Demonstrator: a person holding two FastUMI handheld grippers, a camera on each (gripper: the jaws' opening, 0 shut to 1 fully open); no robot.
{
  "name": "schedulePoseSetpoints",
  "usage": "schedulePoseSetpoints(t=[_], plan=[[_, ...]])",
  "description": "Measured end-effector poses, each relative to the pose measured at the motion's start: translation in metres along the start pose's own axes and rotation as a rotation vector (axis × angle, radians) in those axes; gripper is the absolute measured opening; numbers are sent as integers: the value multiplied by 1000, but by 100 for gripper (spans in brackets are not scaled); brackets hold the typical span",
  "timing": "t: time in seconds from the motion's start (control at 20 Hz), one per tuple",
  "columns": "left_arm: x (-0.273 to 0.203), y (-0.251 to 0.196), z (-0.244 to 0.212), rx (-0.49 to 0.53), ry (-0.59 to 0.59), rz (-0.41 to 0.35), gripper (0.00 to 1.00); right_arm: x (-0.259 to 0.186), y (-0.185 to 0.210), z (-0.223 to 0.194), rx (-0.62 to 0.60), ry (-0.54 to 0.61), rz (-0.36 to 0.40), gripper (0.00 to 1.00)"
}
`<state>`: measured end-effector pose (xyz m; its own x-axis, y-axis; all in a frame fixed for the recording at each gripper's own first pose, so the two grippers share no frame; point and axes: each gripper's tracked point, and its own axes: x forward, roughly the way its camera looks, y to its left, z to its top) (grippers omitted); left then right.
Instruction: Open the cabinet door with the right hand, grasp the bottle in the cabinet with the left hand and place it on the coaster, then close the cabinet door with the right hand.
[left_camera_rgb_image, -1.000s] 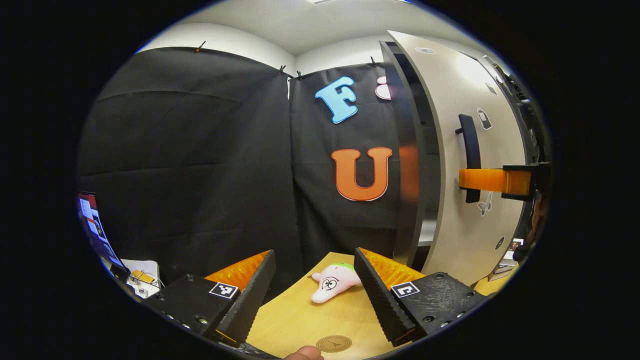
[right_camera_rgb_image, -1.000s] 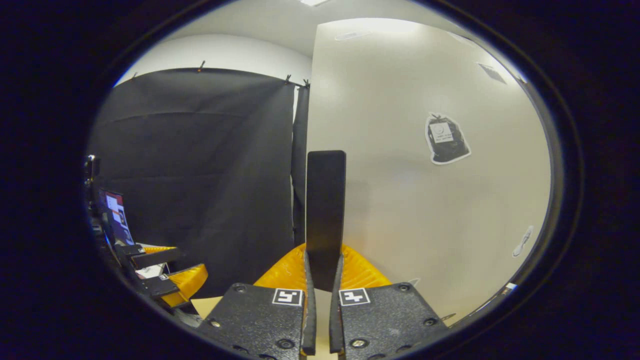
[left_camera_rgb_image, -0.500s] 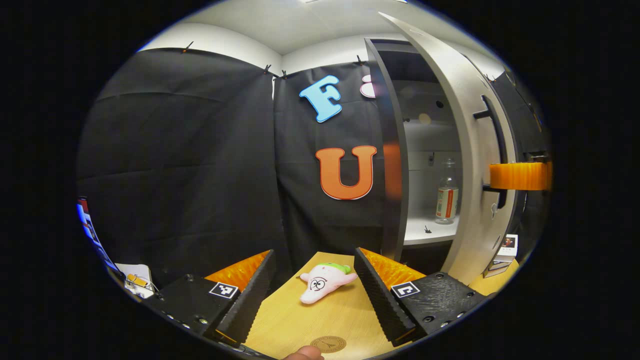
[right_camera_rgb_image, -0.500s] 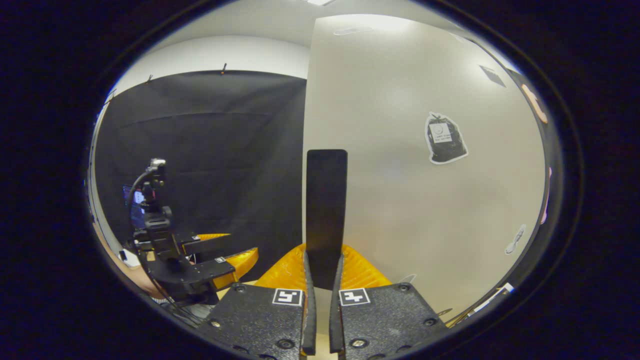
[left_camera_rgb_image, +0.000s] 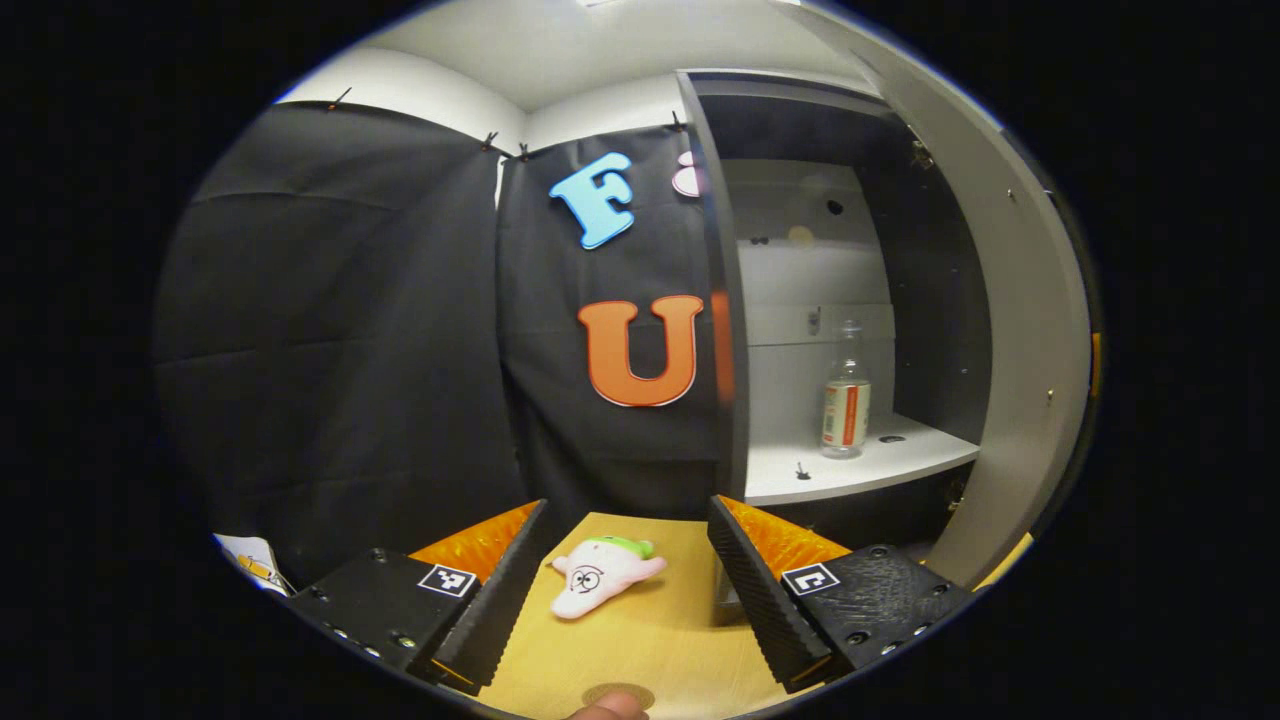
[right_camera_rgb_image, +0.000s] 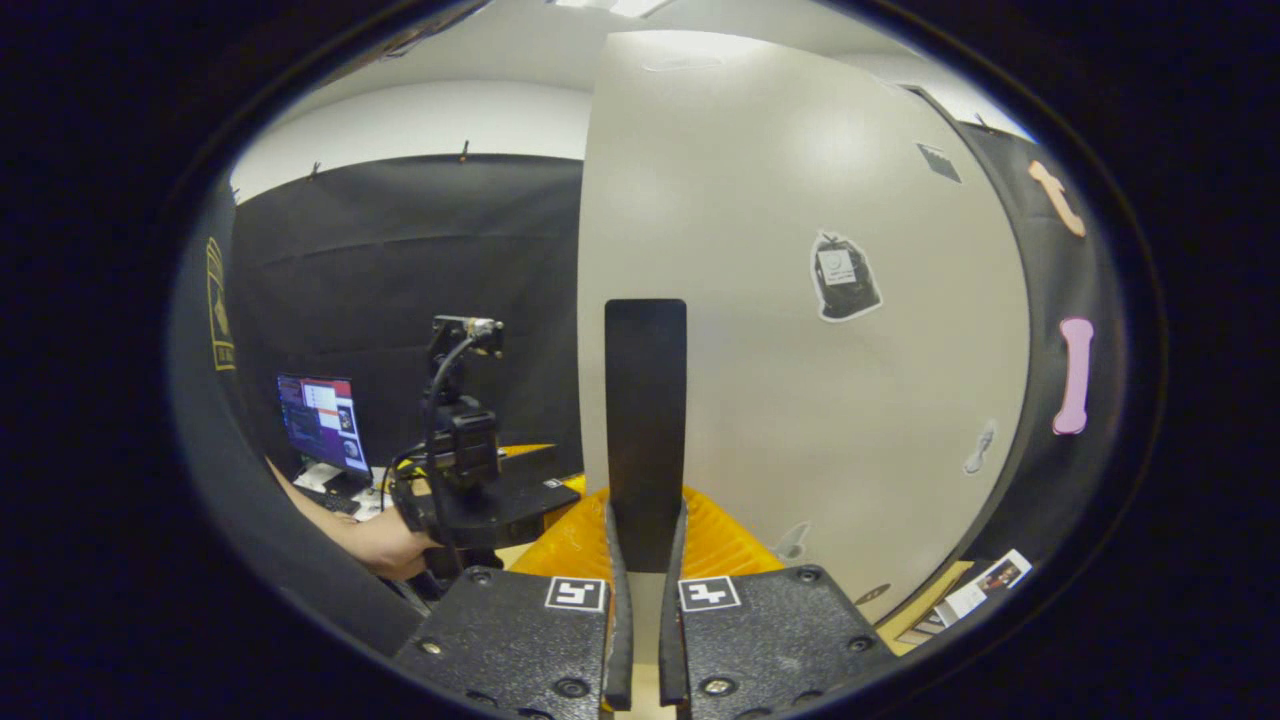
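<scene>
Black cloth hangs all round the booth, with a white wall and ceiling above it, and a pale wooden table (left_camera_rgb_image: 650, 640) fills the foreground of the left gripper view. At the table's far right stands the cabinet (left_camera_rgb_image: 790, 120), and its door (left_camera_rgb_image: 1020, 330) is swung wide, so the inside lies open to that view. In the right gripper view the door's pale outer face (right_camera_rgb_image: 800, 300) takes up most of the middle, with a few small stickers on it.

The right gripper (right_camera_rgb_image: 640, 590) is clamped on the door's dark upright handle (right_camera_rgb_image: 645, 420), a finger pressing each side of its lower end. The left gripper (left_camera_rgb_image: 625, 590) hangs low over the table with its fingers spread wide and nothing between them; in the right gripper view it appears off to the left (right_camera_rgb_image: 470, 480), with a hand (right_camera_rgb_image: 385, 540) holding it.

The bottle (left_camera_rgb_image: 846, 395) stands upright on the cabinet's white shelf (left_camera_rgb_image: 860, 470), well back from the left gripper. A pink soft toy (left_camera_rgb_image: 598, 576) lies on the table between that gripper's fingers. The round coaster (left_camera_rgb_image: 618, 695) sits at the table's near edge.
</scene>
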<state>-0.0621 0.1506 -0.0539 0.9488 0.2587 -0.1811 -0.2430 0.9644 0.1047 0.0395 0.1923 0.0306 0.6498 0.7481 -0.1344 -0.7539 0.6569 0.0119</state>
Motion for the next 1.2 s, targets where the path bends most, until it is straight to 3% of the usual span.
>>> schedulePoseSetpoints(t=[0.65,0.85,0.9,0.95,1.2], plan=[[38,-147,24,23,-60,-277,95,-35,-12,-5,105,-31,-230,13],[59,-185,28,23,-77,-320,95,-40,-17,-4,167,-69,-308,13],[63,-193,30,26,-84,-325,100,-43,-19,-5,174,-74,-341,13],[69,-200,33,27,-95,-332,95,-46,-21,-6,185,-81,-370,13],[98,-223,34,39,-100,-337,96,-62,-24,-4,250,-138,-513,12]])
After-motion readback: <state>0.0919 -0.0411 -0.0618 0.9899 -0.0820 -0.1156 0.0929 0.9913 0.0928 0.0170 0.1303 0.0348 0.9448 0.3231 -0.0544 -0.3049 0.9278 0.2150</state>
